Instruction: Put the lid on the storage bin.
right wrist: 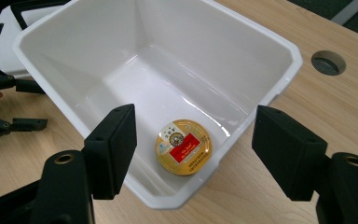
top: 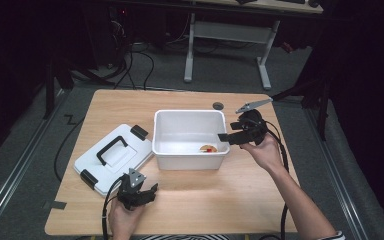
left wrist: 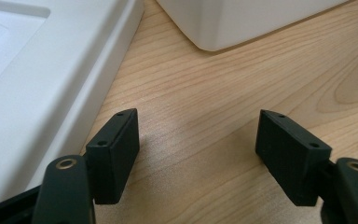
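**Both grippers spread and empty, tin lying in the bin**

High view: right gripper (top: 226,136) sits right of centre, over the right rim of the white bin (top: 190,155), jaws spread, nothing in them. The round gold tin (top: 209,148) lies on the bin floor at its lower-right corner, just below-left of that gripper. Left gripper (top: 147,192) is at bottom left, low over the tabletop (top: 240,200), jaws spread, empty, well apart from the tin. The white lid (top: 111,161) with its black handle lies left of the bin.

Left gripper view: jaws wide, bare wood between them. Lid edge (left wrist: 51,84) fills the left of frame, bin corner (left wrist: 233,23) upper right; jaws touch neither.

Right gripper view: jaws wide, gripping nothing. Tin (right wrist: 183,146) sits centre frame between and beyond the jaws, down inside the bin (right wrist: 279,70), not touched. Left gripper (right wrist: 9,105) shows at the left edge.
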A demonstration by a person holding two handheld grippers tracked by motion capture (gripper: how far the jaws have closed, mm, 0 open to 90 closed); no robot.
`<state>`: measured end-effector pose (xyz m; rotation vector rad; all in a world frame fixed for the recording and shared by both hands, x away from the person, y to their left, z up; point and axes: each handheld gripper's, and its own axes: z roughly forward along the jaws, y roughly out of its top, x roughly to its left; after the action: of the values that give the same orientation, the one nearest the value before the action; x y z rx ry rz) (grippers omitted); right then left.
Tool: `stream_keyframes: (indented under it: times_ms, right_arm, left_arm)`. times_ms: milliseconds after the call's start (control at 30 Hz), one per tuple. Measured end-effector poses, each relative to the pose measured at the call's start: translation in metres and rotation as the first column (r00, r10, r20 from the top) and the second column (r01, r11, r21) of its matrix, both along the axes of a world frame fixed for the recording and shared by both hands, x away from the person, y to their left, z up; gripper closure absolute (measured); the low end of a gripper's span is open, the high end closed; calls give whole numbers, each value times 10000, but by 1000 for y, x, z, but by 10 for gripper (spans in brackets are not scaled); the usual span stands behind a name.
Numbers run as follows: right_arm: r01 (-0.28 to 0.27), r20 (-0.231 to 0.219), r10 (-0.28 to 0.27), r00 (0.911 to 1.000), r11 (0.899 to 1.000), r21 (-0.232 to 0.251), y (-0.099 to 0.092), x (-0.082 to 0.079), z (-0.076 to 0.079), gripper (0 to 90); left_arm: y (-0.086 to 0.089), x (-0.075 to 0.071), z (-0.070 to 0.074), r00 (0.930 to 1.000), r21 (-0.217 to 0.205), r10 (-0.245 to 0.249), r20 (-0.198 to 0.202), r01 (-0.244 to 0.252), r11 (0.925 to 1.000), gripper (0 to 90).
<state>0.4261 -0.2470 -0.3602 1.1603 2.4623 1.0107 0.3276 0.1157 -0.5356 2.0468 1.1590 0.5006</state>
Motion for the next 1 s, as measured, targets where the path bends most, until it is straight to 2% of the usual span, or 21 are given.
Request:
stream_keyframes:
  times_ms: [433, 667, 800, 1000]
  right_arm:
    - [539, 369, -550, 9978, 9981, 305, -26, -14, 3, 321]
    - [897, 277, -913, 9954, 9945, 539, -42, -21, -2, 324]
    - [1045, 387, -1078, 9934, 9914, 787, -48, -26, -2, 327]
    - [1214, 354, -1245, 9916, 9894, 802, -57, -33, -8, 327]
  left_arm:
    - [0, 0, 0, 10000, 3, -3, -1, 3, 10000, 308]
    - [0, 0, 0, 10000, 1, -1, -1, 1, 10000, 308]
    - [0, 0, 0, 10000, 4, -2, 0, 2, 10000, 308]
    - [0, 0, 0, 10000, 2, -3, 0, 3, 10000, 308]
